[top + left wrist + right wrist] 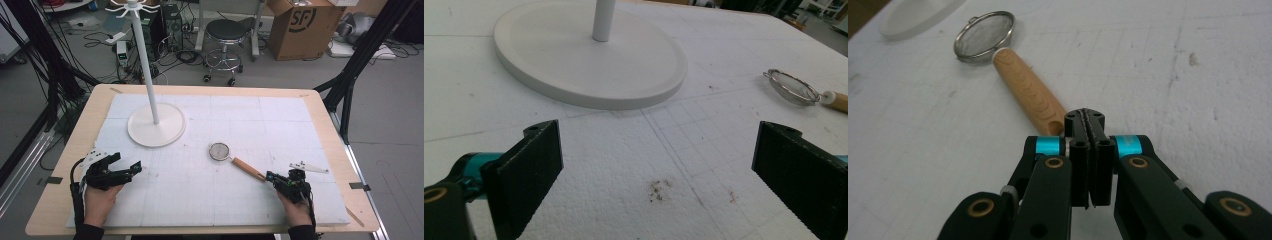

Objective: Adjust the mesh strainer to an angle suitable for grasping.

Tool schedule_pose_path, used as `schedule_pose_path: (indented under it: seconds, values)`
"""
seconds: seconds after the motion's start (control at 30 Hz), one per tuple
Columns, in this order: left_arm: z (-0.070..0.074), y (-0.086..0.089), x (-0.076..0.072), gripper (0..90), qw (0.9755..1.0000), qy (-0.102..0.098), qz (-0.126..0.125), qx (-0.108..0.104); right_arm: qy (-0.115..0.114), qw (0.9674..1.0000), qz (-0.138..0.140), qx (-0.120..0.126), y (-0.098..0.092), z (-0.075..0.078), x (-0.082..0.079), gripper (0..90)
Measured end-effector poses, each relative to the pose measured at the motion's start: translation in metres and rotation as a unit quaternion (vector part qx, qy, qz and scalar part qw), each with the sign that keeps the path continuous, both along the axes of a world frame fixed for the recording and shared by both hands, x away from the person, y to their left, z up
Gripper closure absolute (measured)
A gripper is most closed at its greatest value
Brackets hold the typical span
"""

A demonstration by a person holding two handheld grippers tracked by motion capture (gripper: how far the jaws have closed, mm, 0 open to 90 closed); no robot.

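**Strainer handle at the closed right jaws**

Wooden-edged table (67,165) carries a white gridded foam sheet (200,190), wide bare room across its middle and far right. On the floor beyond, a brown cardboard box (295,27) reads "SF". White round-based rack stand with a tall pole (156,127) sits on the sheet's far left. Small metal mesh strainer with a light wooden handle (235,159) lies flat near the centre-right, bowl empty, handle pointing toward the right gripper (269,176). That gripper's jaws are pressed together with nothing between them, tips just at the handle's end; whether they touch it I cannot tell. Left gripper (130,167) rests low near the left edge, jaws wide apart over bare foam.
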State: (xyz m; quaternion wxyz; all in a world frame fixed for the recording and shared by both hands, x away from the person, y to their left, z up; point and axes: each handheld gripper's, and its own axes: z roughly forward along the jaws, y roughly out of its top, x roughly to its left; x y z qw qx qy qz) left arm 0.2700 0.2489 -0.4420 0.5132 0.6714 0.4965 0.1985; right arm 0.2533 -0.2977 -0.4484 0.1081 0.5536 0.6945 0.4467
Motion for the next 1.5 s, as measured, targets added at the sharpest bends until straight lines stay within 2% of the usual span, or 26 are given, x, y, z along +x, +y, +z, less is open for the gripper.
schedule_pose_path:
  seconds: [0.1, 0.23, 0.4, 0.47, 0.57, 0.83, 0.93, 1.07, 1.23, 1.43, 1.5]
  values:
    - [0.000, 0.000, 0.000, 6.8, 1.0000, 0.000, 0.000, -0.001, 0.006, 1.0000, -0.004, -0.004, 0.000, -0.001, -0.006, 89.6]
    - [0.000, -0.001, 0.000, 6.8, 1.0000, 0.000, 0.000, -0.002, 0.024, 0.9997, -0.002, -0.007, 0.003, -0.005, -0.005, 89.5]
    - [0.000, -0.001, 0.000, 6.8, 1.0000, 0.002, 0.002, -0.001, 0.025, 0.9995, -0.012, -0.014, 0.004, -0.006, 0.000, 89.5]
    - [0.000, -0.002, 0.000, 6.8, 1.0000, 0.002, -0.001, -0.001, 0.033, 0.9993, -0.012, -0.015, 0.006, -0.007, 0.003, 89.6]
    - [0.000, -0.002, 0.000, 6.8, 1.0000, 0.000, -0.001, -0.002, 0.033, 0.9992, -0.009, -0.020, 0.009, -0.007, 0.008, 89.6]
    - [0.000, -0.001, -0.001, 6.8, 1.0000, 0.001, 0.001, -0.005, 0.044, 0.9990, -0.004, -0.010, 0.011, -0.008, 0.020, 89.5]
    - [0.001, -0.002, -0.001, 6.8, 1.0000, 0.001, -0.001, -0.002, 0.041, 0.9991, -0.001, -0.011, 0.011, -0.009, 0.024, 89.6]
    - [0.001, -0.002, -0.001, 6.8, 1.0000, 0.002, 0.000, -0.005, 0.048, 0.9988, -0.005, 0.004, 0.011, -0.008, 0.036, 89.6]
    - [0.000, -0.003, -0.002, 6.8, 1.0000, 0.003, -0.002, -0.003, 0.049, 0.9987, 0.004, -0.015, 0.021, 0.001, 0.054, 89.6]
    - [0.000, -0.003, -0.002, 6.8, 1.0000, 0.004, -0.005, -0.006, 0.059, 0.9979, 0.016, 0.024, 0.030, 0.007, 0.074, 89.6]
    - [0.000, -0.002, -0.002, 6.8, 1.0000, 0.004, -0.004, -0.005, 0.063, 0.9964, 0.015, 0.055, 0.029, 0.007, 0.081, 89.6]
